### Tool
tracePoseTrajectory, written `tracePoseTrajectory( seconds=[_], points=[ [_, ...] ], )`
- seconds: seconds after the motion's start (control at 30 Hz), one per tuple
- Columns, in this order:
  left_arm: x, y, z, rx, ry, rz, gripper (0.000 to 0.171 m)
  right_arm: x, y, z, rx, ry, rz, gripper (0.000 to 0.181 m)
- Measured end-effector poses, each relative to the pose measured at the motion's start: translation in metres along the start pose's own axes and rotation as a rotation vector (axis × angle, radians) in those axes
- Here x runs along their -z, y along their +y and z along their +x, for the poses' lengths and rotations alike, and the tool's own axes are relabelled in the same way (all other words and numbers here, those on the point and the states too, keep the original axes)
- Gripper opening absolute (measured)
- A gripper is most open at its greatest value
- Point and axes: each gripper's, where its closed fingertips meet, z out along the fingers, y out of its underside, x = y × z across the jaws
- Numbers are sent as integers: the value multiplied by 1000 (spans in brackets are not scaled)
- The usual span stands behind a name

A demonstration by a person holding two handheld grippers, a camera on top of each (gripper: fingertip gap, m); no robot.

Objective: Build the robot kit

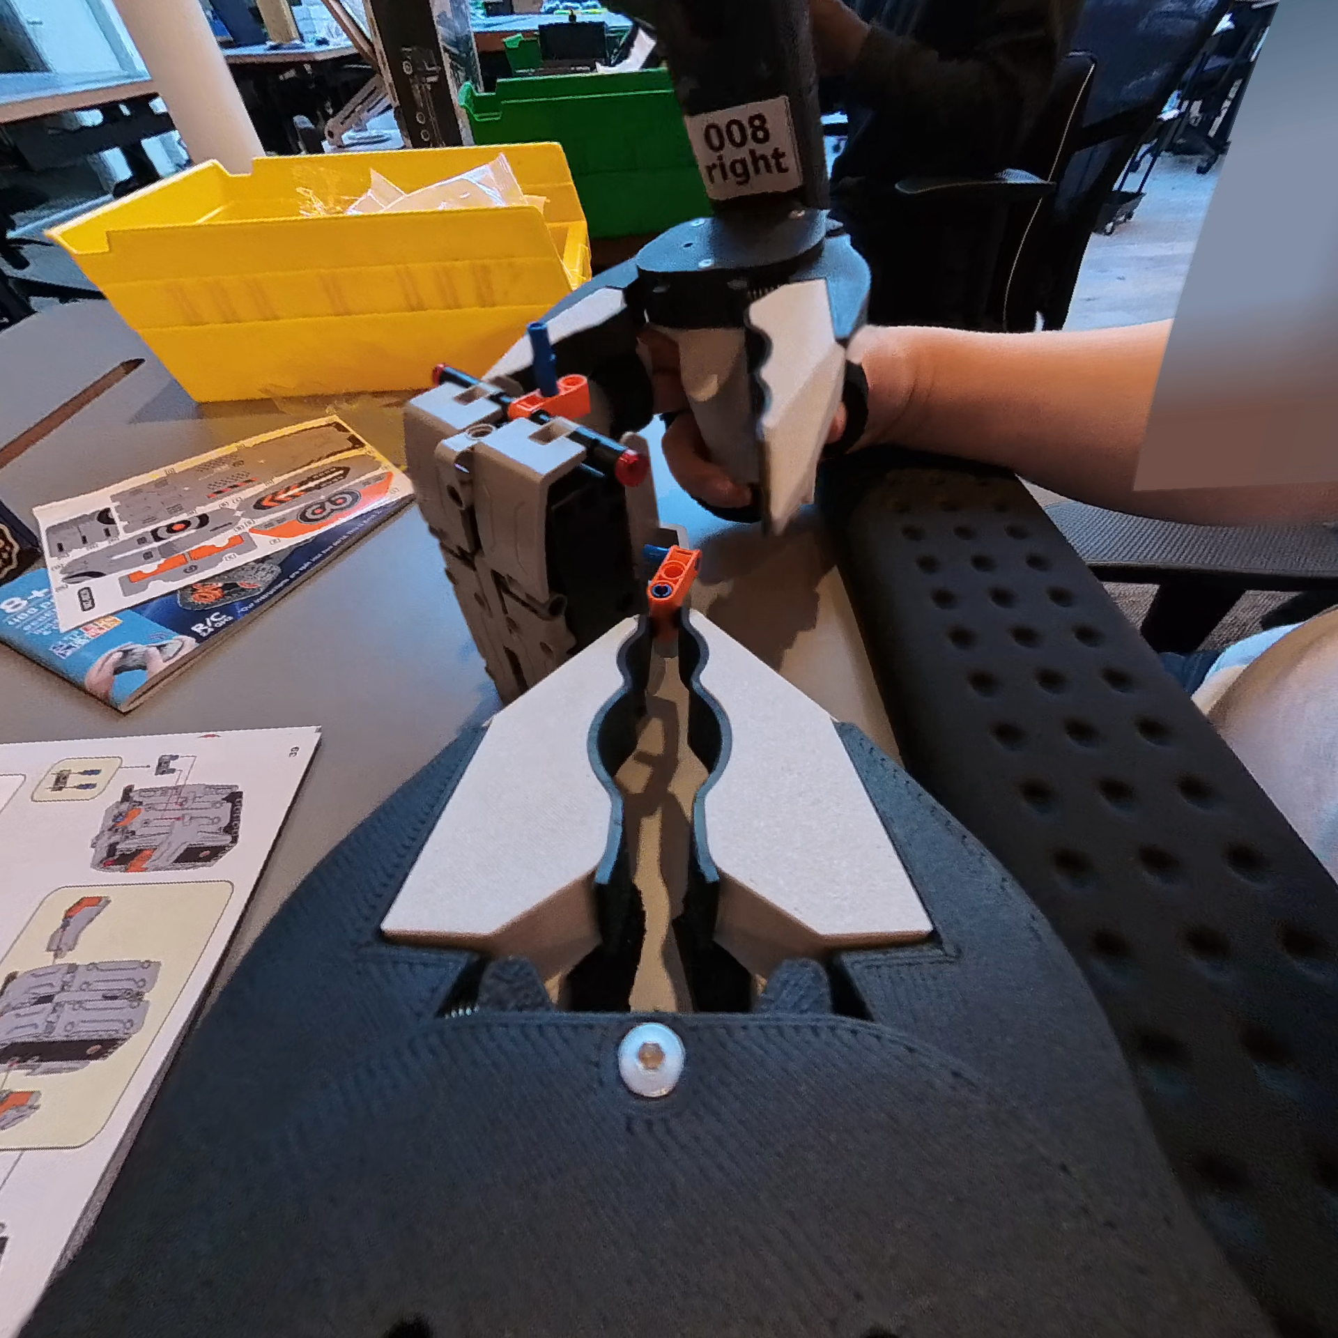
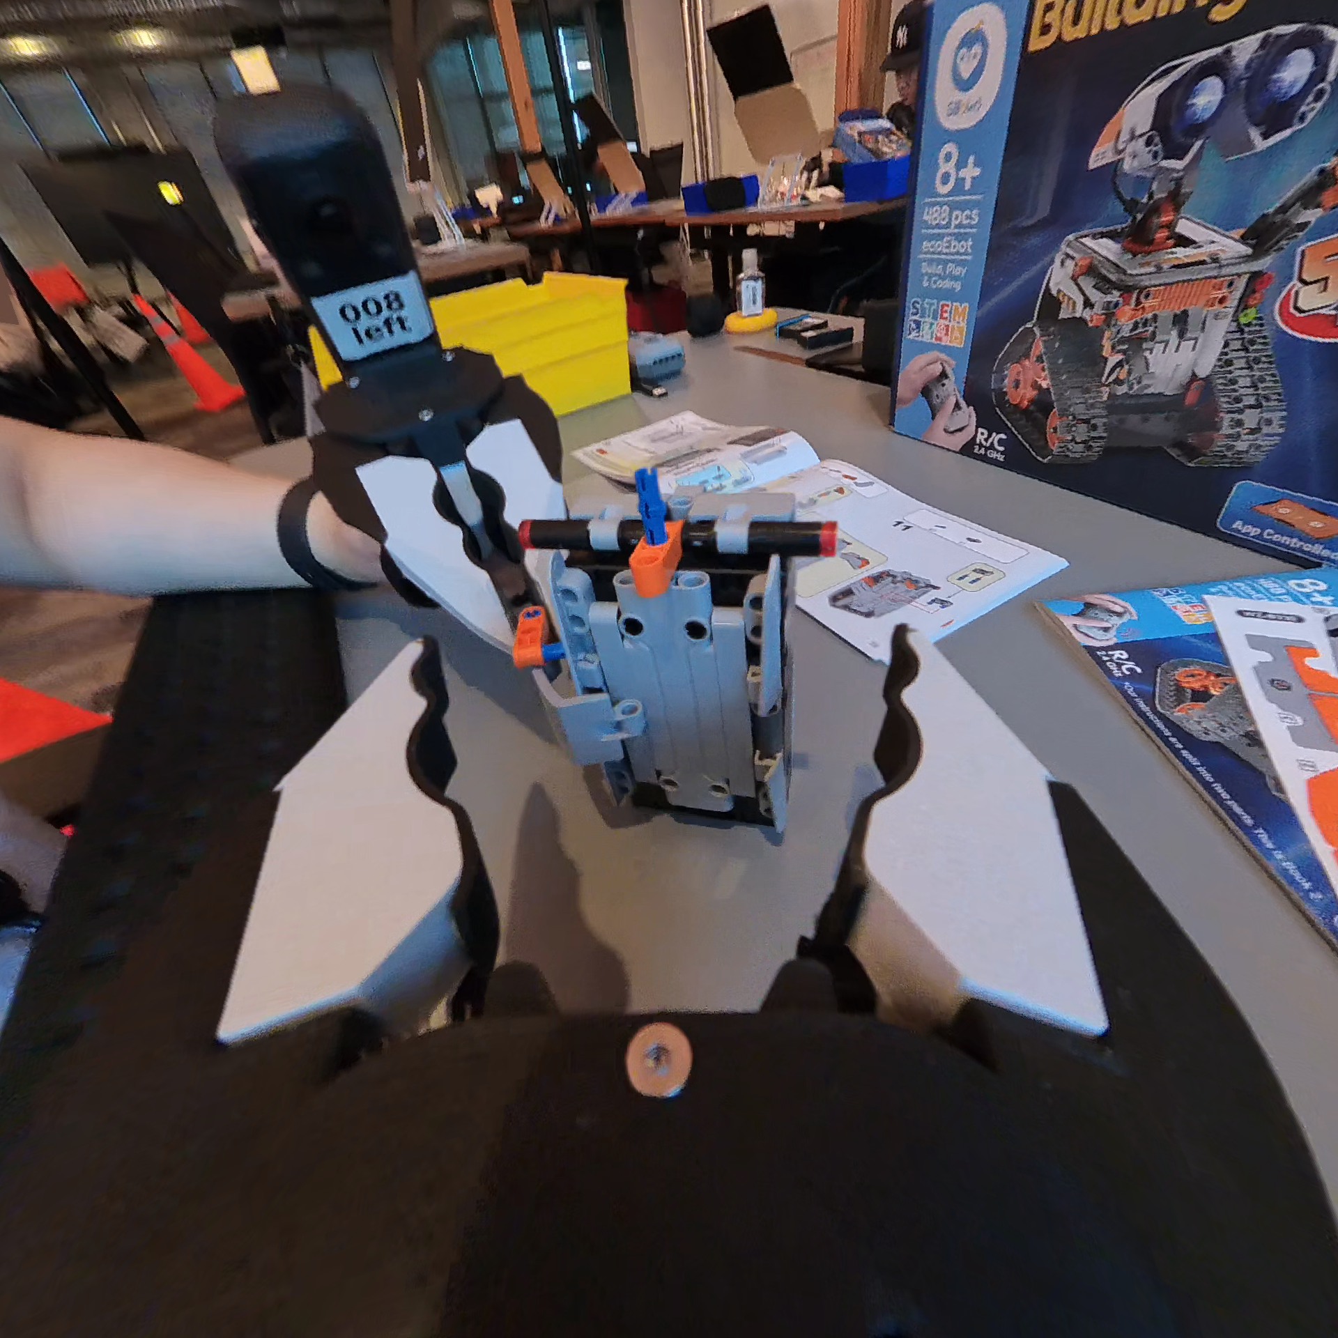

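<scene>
Pinching a small orange connector (image 1: 672, 579) with a blue pin between its closed fingers, your left gripper (image 1: 662, 630) holds it just beside the upright grey brick assembly (image 1: 507, 521) on the grey table (image 1: 347, 651). Your right gripper (image 2: 662, 717) stands spread wide and empty, facing that assembly. A yellow bin (image 1: 326, 289) and instruction sheets (image 1: 130, 905) lie nearby.

Spread hand-held gripper (image 2: 655, 731) before grey brick assembly (image 2: 680, 688)
</scene>
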Motion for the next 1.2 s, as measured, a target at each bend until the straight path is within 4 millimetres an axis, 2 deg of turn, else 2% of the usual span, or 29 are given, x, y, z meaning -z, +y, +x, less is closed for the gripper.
tracePoseTrajectory(
  seconds=[0.13,0.33,0.37,0.43,0.5,0.6,0.7,0.73,1.03,1.2],
  points=[
    [0,2,-2,19,34,6,5,-9,2,0,41,-2,-34,129],
    [0,1,-3,52,86,30,5,-18,-16,-8,-4,-79,3,125],
    [1,0,-3,57,91,35,5,-15,-20,-7,-15,-83,22,122],
    [3,-1,-2,57,102,42,5,-8,-24,-2,-15,-98,30,103],
    [4,-1,-2,46,110,36,5,-4,-22,4,-29,-96,10,100],
    [3,3,-2,47,128,18,5,-8,-19,0,-51,-116,-38,100],
    [2,3,-4,60,139,20,5,-16,-5,1,17,-78,-127,75],
    [2,3,-5,62,140,23,5,-17,-2,2,38,-69,-135,73],
    [3,4,-5,62,135,20,5,-11,-3,-1,-70,-201,-90,74],
    [5,3,-6,67,146,28,5,-11,-3,-1,-53,-222,-89,73]
  ],
)
